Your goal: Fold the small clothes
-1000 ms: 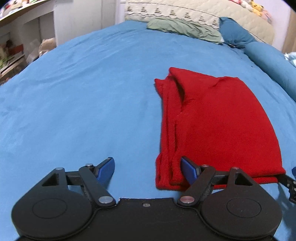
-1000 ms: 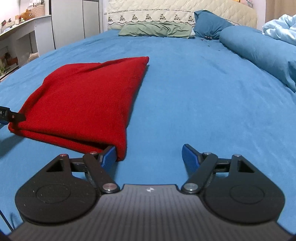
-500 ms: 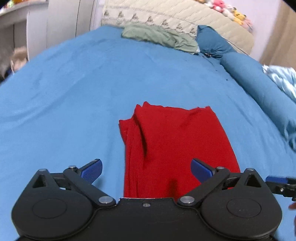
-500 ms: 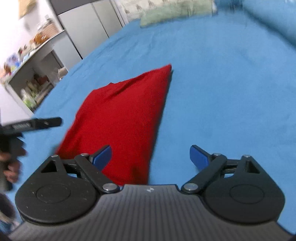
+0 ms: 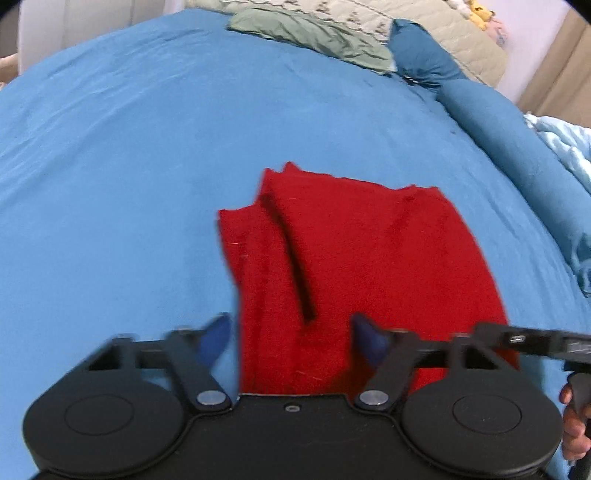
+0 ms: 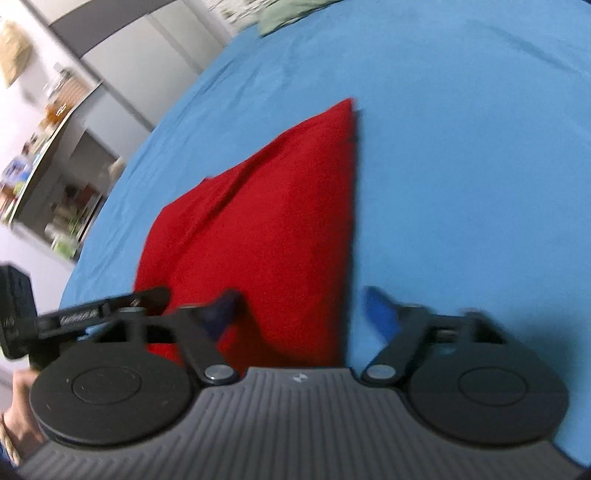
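- Left wrist view: the left gripper (image 5: 291, 332) hangs over the near edge of the red garment (image 5: 369, 266), and its two blue fingertips (image 5: 369, 338) are blurred.
- Its jaws are closing; the near left part of the garment lies in the gap between them, but the pads do not press on the cloth, so nothing is grasped.
- The red garment lies folded on the blue bedsheet (image 5: 129, 166), about in the middle of the bed, with a dark crease running along its left side.
- At the far end of the bed I see a green pillow (image 5: 314, 33) and a dark blue pillow (image 5: 421, 59); a long blue bolster (image 5: 517, 147) lies along the right side.
- At the right edge a part of the other black tool and some fingers of a hand (image 5: 576, 428) show.
- Right wrist view: the right gripper (image 6: 299, 310) is over the near right corner of the same red garment (image 6: 266, 221).
- Its jaws are also closing; the right edge of the garment lies between the blurred fingertips (image 6: 380, 314), and the pads do not clamp it, so it holds nothing.
- The garment reaches away toward the top of the picture on the blue bedsheet (image 6: 461, 147).
- At the left, blurred shelves (image 6: 48, 177) stand beside the bed.
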Motion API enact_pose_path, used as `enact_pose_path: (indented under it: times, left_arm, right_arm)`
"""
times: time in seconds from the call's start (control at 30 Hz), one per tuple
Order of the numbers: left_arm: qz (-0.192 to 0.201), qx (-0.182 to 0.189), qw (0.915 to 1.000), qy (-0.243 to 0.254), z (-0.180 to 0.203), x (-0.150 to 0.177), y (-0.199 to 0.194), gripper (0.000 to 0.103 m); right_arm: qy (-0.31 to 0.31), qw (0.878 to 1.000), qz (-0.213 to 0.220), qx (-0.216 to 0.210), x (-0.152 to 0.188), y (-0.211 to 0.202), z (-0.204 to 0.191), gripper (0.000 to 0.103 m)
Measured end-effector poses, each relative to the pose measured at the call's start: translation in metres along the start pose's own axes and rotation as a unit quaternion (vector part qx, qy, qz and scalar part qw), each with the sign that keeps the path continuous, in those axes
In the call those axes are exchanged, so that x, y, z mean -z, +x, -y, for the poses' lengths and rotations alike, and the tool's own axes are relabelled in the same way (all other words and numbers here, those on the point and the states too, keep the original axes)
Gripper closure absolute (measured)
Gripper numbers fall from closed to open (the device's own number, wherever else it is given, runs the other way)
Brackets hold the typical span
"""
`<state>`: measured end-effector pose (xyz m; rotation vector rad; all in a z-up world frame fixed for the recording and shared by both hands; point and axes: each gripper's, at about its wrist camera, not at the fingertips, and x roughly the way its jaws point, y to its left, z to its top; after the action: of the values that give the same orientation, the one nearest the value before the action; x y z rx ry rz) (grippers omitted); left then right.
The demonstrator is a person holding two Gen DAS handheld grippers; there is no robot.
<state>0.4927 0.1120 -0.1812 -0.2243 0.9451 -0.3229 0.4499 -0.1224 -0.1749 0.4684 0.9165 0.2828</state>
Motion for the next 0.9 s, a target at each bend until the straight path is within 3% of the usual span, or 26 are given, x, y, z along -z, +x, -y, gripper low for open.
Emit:
enact_pose_path:
  times: [0.03, 0.1, 0.17, 0.27, 0.4, 0.6, 0.73, 0.83, 0.9]
  left_arm:
    - [-0.004, 0.013, 0.9999, -0.008, 0.0, 0.0, -0.001, 0.064]
    - [-0.002, 0.001, 0.9999, -0.013, 0.007, -0.003, -0.003, 0.073]
    - [0.005, -0.01, 0.9999, -0.002, 0.016, -0.004, -0.009, 0.081]
    - [0.014, -0.025, 0.9994, 0.02, 0.033, -0.003, -0.024, 0.083]
    - [0.018, -0.017, 0.9995, 0.019, 0.061, 0.005, -0.061, 0.083]
    - [0.038, 0.008, 0.9974, 0.061, 0.126, 0.062, -0.125, 0.083]
    - [0.032, 0.01, 0.9953, 0.091, 0.164, 0.113, -0.117, 0.083]
    - [0.015, -0.001, 0.996, 0.089, 0.173, 0.142, -0.09, 0.082]
    - [0.014, -0.031, 0.9952, 0.091, 0.176, 0.156, -0.082, 0.081]
  right_arm:
    - [-0.002, 1.0, -0.003, 0.002, 0.001, 0.002, -0.002, 0.039]
    - [-0.016, 1.0, 0.005, 0.015, -0.001, 0.001, -0.008, 0.058]
    - [-0.025, 0.999, 0.017, 0.027, -0.001, -0.006, -0.017, 0.063]
    - [-0.04, 0.998, 0.035, 0.031, -0.002, -0.023, -0.032, 0.066]
    - [-0.072, 0.996, 0.051, 0.017, -0.002, -0.071, -0.047, 0.066]
    - [-0.097, 0.994, 0.054, 0.021, 0.036, -0.168, -0.043, 0.066]
    - [-0.112, 0.991, 0.059, 0.05, 0.083, -0.199, -0.029, 0.066]
    - [-0.08, 0.993, 0.048, 0.069, 0.114, -0.191, -0.001, 0.066]
    - [-0.05, 0.995, 0.035, 0.085, 0.131, -0.181, 0.024, 0.065]
